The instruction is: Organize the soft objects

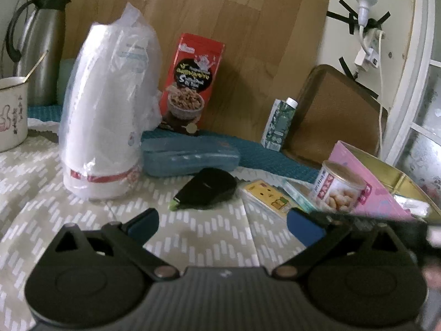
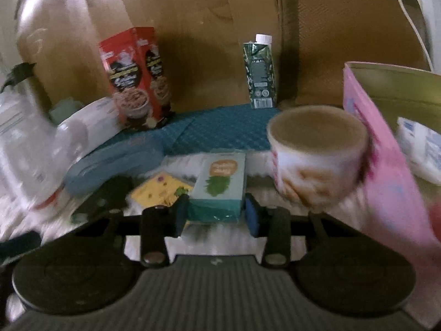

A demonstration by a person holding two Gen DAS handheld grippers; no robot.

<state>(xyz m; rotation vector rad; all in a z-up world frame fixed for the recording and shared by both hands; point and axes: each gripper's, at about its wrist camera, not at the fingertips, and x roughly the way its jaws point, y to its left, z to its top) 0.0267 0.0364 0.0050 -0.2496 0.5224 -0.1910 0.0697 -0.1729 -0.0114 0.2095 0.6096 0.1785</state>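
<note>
Right gripper (image 2: 216,215), blue pads pinching a glossy teal rectangular packet (image 2: 220,186); left gripper (image 1: 222,222) spread wide over patterned cloth (image 1: 209,248).

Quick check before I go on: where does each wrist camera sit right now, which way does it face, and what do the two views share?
Left wrist: on the left gripper, low over the tablecloth, facing the wrapped cup stack and black case; jaws wide, nothing between.
Right wrist: on the right gripper, facing the back board; a teal pack sits between its fingers.
Shared: red box, carton, can, pink box.
</note>
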